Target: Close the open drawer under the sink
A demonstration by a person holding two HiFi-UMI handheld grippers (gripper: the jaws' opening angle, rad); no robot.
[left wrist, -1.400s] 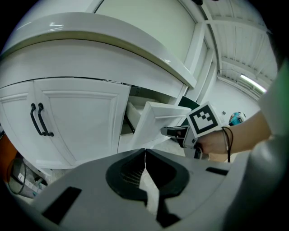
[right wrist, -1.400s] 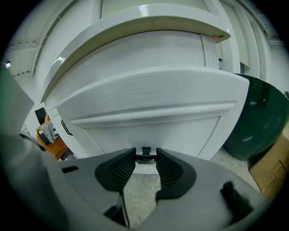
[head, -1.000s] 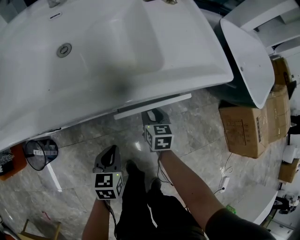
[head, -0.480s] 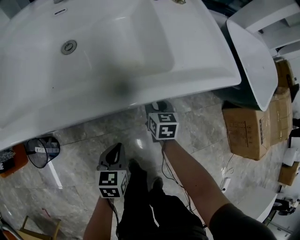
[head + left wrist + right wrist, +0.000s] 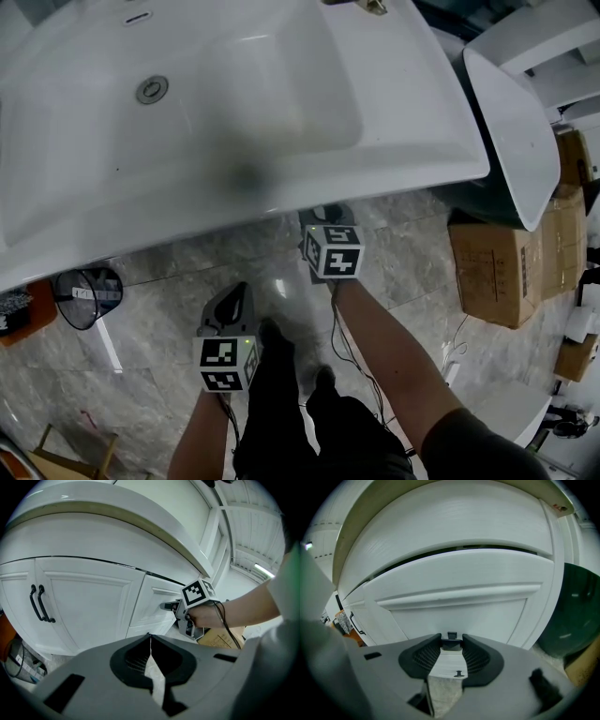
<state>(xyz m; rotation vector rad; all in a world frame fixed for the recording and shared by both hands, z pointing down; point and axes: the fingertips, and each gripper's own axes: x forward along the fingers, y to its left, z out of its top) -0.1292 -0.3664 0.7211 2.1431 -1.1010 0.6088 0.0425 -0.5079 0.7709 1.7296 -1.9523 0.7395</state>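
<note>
So the drawer (image 5: 454, 597) is sitting right under the front lip of the sink (image 5: 244, 103), on the right part of the cabinet beside the doors (image 5: 84, 606). From above, the sink is hiding it completely. From the side, its white front is looking about level with the doors, with just a thin dark line running along its top. I'm guessing it's all but shut, but I can't tell if it's fully seated.

The right tongs (image 5: 451, 638) are pointing straight at the middle of that front. A small dark pull (image 5: 451, 644) is filling the gap between the tips edge to edge, so I'm reading them as clamped on the pull. The left tongs (image 5: 150, 635) are hanging over the floor (image 5: 187, 272), clenched on nothing and well apart from the cabinet.

Handling-wise, I'm expecting a stiff painted panel on runners, light and easy to slide, and nothing fragile. The glossy face is probably slippery for bare tips, though. The pull in the middle is the spot to be holding, since pushing there is keeping the drawer square, while pushing near a corner is risking it going in crooked. A slam is the only thing I'd be worrying about.
</note>
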